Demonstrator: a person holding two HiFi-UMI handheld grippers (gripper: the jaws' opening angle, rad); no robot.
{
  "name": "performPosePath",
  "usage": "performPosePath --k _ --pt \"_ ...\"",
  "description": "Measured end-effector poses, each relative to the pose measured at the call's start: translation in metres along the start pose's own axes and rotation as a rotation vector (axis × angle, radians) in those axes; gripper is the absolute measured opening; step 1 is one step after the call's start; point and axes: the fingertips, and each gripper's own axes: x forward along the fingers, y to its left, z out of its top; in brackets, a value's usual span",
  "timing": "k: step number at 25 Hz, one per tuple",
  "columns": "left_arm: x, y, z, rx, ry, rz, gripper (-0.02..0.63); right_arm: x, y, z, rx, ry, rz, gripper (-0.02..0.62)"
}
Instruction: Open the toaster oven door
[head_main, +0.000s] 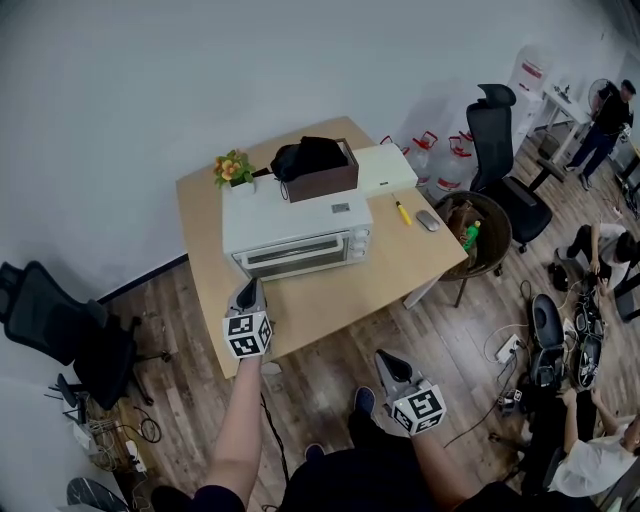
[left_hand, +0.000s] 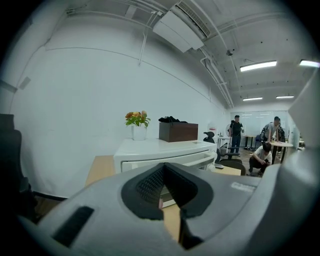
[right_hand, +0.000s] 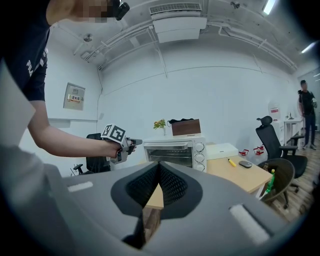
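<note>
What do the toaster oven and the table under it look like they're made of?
Toaster oven: likely painted sheet metal, smooth white with a soft sheen. Its door looks like glass, since the rack shows through in the right gripper view. Table: pale wood-look top, probably laminate, given the even, matte colour.

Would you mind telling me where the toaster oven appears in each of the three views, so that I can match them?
Head view: the toaster oven is near the centre, on the wooden table.
Left gripper view: centre, close, just above the claw.
Right gripper view: centre, farther off, with its knobs showing.
Shared landmark: the brown box on top of the oven.
</note>
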Motion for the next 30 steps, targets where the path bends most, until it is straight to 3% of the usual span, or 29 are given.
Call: performPosePath --k 20,30 --pt "0.053 0.028 0.008 -0.001 0.054 0.031 -0.003 -0.004 -0.012 -0.010 0.019 0.022 -0.017 0.011" --pt "0.068 0.042 -0.009 -0.025 0.114 0.056 -0.003 -0.002 -0.018 -0.014 0.036 0.025 -0.029 0.011"
